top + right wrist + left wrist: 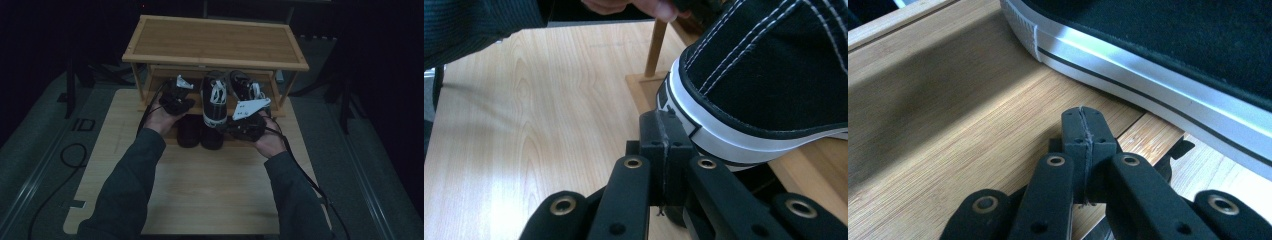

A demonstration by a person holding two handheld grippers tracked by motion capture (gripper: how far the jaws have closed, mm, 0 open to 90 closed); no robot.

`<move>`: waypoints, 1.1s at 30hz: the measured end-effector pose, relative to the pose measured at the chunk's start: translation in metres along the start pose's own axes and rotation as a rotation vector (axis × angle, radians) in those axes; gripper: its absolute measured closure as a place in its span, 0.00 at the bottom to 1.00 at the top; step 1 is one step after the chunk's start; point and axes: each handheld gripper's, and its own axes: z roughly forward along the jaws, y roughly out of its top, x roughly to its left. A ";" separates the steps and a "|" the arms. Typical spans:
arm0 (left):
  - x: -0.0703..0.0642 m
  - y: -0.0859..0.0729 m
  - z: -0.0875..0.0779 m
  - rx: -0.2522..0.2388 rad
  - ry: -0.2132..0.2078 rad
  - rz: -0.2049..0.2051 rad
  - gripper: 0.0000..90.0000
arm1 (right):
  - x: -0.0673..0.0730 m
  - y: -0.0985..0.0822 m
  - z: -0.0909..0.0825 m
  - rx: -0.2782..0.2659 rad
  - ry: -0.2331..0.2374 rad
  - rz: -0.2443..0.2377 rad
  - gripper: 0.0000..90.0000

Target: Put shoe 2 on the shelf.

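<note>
On the near half of the wooden table lie the person's two forearms. Farther in, the left gripper and the right gripper flank a black sneaker with a white sole that rests on the lower shelf of a bamboo shoe rack. Both pairs of jaws are pressed together with nothing between them. In the right gripper view the closed tips touch the sneaker's white sole edge; in the left gripper view the tips sit just beside its sole. A second black shoe stands right of it. Two dark shoes sit below. The rack's top shelf is bare.
</note>
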 end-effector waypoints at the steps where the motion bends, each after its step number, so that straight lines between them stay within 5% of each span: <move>1: 0.000 0.000 0.000 0.001 0.001 -0.001 1.00 | 0.000 0.001 0.000 -0.005 0.001 0.002 1.00; 22: 0.000 0.000 0.000 0.002 0.004 -0.003 1.00 | -0.002 0.004 0.015 0.020 0.028 -0.007 1.00; 33: -0.001 0.000 0.000 0.000 0.004 -0.002 1.00 | -0.002 0.003 0.015 0.037 -0.034 -0.020 1.00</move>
